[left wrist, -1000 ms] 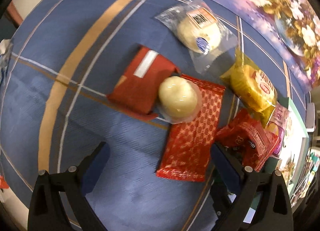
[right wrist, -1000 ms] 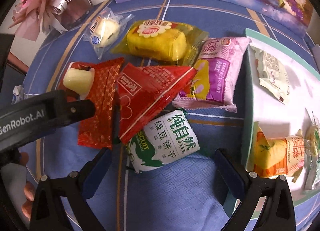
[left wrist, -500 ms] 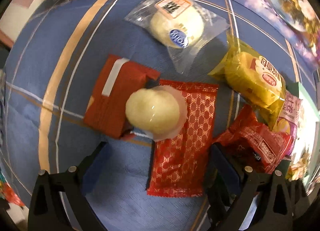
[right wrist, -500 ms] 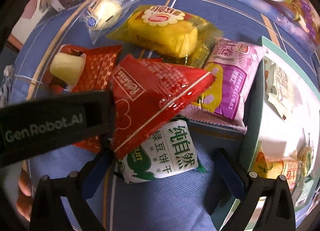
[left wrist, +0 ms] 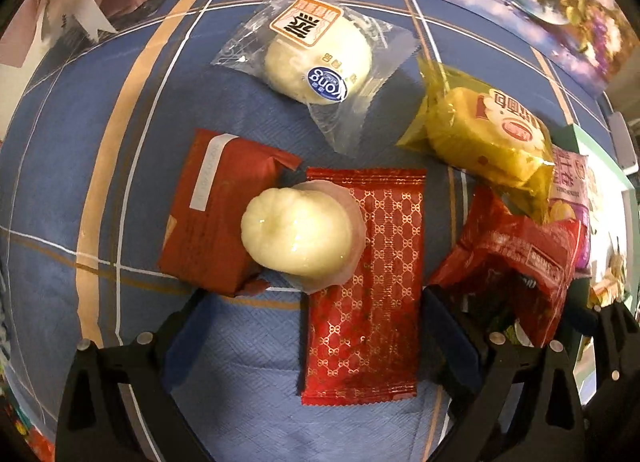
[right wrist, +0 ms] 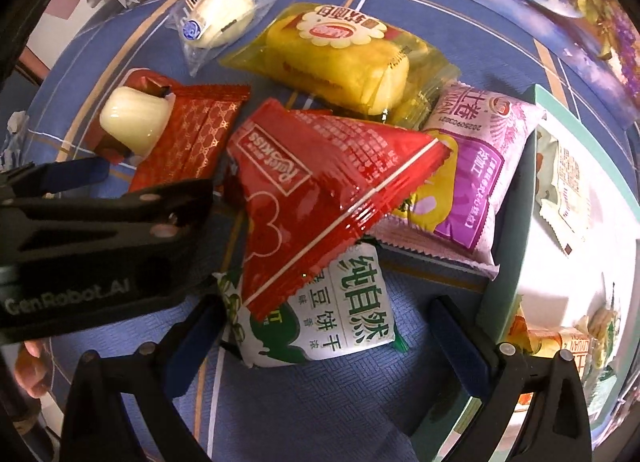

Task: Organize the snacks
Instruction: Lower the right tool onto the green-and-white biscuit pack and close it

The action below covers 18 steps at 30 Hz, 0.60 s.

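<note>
In the right wrist view the right gripper (right wrist: 326,308) has its fingers released wide and grasps nothing; they straddle the green biscuit pack (right wrist: 344,322), the nearest snack, probably because it is the next one bound for the tray. The red triangular bag (right wrist: 332,198) leans over that pack's far edge, so it may slide when the pack is lifted. At 9 o'clock the left gripper (right wrist: 132,186) reaches in, fingers likewise spread and empty, lined up on the gold-patterned red packet (left wrist: 362,286) that lies lengthwise between them in the left wrist view. A pale jelly cup (left wrist: 298,236) sits on that packet's far left corner and on the dark red packet (left wrist: 216,210) beside it, which makes a clean pick awkward. At 3 o'clock the teal-rimmed tray (right wrist: 524,222) holds at least three sorted packets; its far side is too distorted to count. Farther out lie one purple packet (right wrist: 476,166), one yellow cake pack (right wrist: 340,58) and, at 11 o'clock, one clear-wrapped bun (right wrist: 220,14). That makes eight loose snacks on the cloth-covered bench (right wrist: 320,402), three of them in red wrappers
</note>
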Available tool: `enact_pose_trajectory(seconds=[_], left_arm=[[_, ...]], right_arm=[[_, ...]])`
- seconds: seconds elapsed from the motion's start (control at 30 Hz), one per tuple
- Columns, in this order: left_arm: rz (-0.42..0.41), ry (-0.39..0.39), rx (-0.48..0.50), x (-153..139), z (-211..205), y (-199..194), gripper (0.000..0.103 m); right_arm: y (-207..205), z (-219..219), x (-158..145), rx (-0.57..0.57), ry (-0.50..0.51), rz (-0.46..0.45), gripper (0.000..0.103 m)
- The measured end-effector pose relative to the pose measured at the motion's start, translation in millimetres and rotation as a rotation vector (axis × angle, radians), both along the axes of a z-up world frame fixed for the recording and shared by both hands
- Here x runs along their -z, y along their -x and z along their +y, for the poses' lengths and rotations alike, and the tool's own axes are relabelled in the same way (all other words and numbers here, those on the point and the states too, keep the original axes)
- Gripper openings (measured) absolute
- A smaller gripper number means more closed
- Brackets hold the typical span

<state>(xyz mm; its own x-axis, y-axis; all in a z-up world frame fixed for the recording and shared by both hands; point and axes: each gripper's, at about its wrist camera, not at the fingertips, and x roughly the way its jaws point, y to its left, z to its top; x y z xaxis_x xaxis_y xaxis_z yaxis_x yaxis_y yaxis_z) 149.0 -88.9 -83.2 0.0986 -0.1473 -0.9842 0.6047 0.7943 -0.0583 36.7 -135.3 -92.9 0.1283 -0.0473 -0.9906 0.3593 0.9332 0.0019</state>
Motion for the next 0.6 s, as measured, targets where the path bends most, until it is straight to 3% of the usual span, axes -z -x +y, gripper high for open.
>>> enact_pose_trajectory(seconds=[0.33,0.6], left_arm=[[-0.109,0.029,0.020,2.2,14.2,35.6,0.103],[-0.196,0.085,0.040,2.4,31.6,64.5,0.103]], right_arm=[[14.5,5.5,5.5,-0.018,0.023,-0.044,0.103],[35.1,12.4,-2.9,-0.060,0.043,-0.168,0.101]])
